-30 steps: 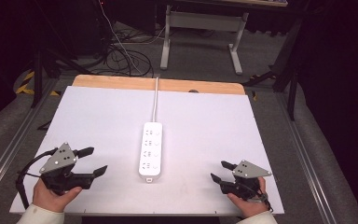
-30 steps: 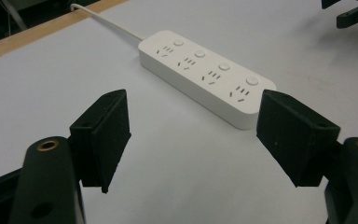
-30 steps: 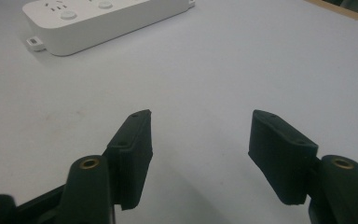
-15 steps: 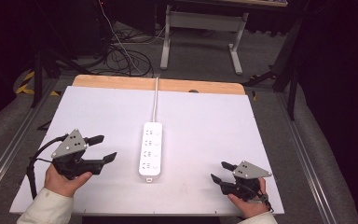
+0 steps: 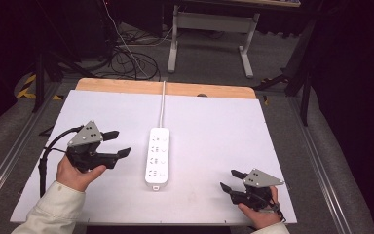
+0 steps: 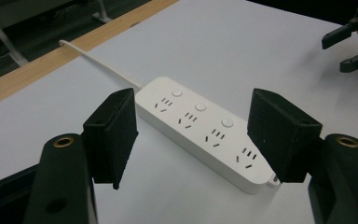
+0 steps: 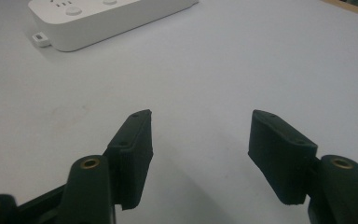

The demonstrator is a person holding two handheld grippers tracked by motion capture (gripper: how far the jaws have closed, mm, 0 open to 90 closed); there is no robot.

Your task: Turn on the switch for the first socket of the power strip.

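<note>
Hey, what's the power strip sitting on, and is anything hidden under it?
The power strip lies flat on the white table, its cord running to the far wooden edge. Whatever is beneath its body is covered, so I cannot tell.

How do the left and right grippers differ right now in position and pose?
The left gripper sits farther up the white table, level with the power strip; the right gripper sits near the table's front edge, beyond the strip's near end. The left gripper's own view frames the strip between its jaws; the right gripper's jaws frame bare table, with the strip off at its upper left. Both are open and empty, jaws pointing inward.
</note>
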